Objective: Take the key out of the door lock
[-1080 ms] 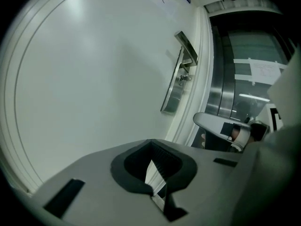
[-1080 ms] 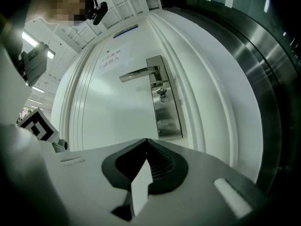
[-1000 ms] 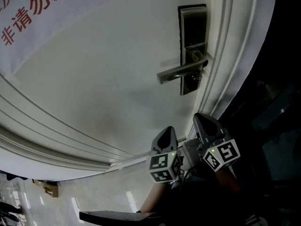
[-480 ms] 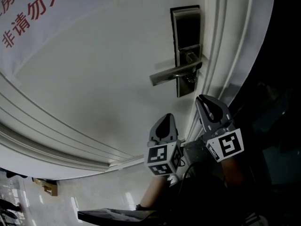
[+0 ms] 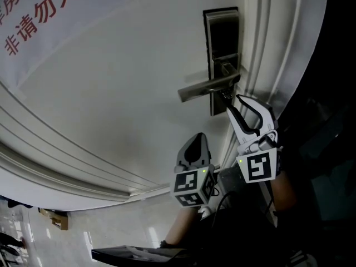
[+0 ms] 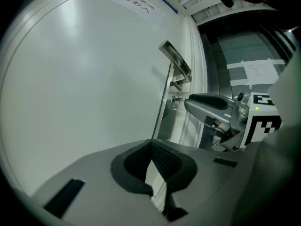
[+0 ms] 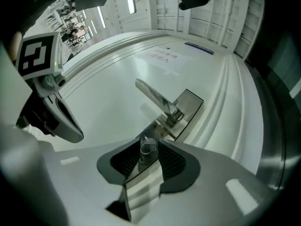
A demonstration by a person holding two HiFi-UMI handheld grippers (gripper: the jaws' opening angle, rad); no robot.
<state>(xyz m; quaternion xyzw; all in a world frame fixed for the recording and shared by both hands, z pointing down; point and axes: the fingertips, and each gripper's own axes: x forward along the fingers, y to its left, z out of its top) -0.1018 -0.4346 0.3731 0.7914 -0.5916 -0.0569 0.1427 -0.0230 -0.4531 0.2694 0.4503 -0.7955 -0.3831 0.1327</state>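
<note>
A small silver key (image 7: 147, 146) with a round bow sticks out of the lock plate (image 5: 222, 43) just under the lever handle (image 5: 207, 87) of a white door. My right gripper (image 5: 232, 102) is raised to the lock and stands open, the key's bow (image 5: 227, 96) between its pads (image 7: 173, 160) with a little gap on each side. My left gripper (image 5: 195, 141) hangs lower and to the left, shut and empty, pointing at the door. From the left gripper view, the right gripper (image 6: 207, 102) reaches to the key (image 6: 175, 100).
A paper notice (image 5: 44, 10) with red characters is stuck on the door at the upper left. Raised door-frame mouldings (image 5: 270, 54) run just right of the lock, with a dark space (image 5: 331, 93) beyond. Tiled floor (image 5: 117, 232) shows at the bottom.
My right gripper has risen from below the handle up to the key, and its jaws have opened around the bow. The left gripper has hardly moved.
</note>
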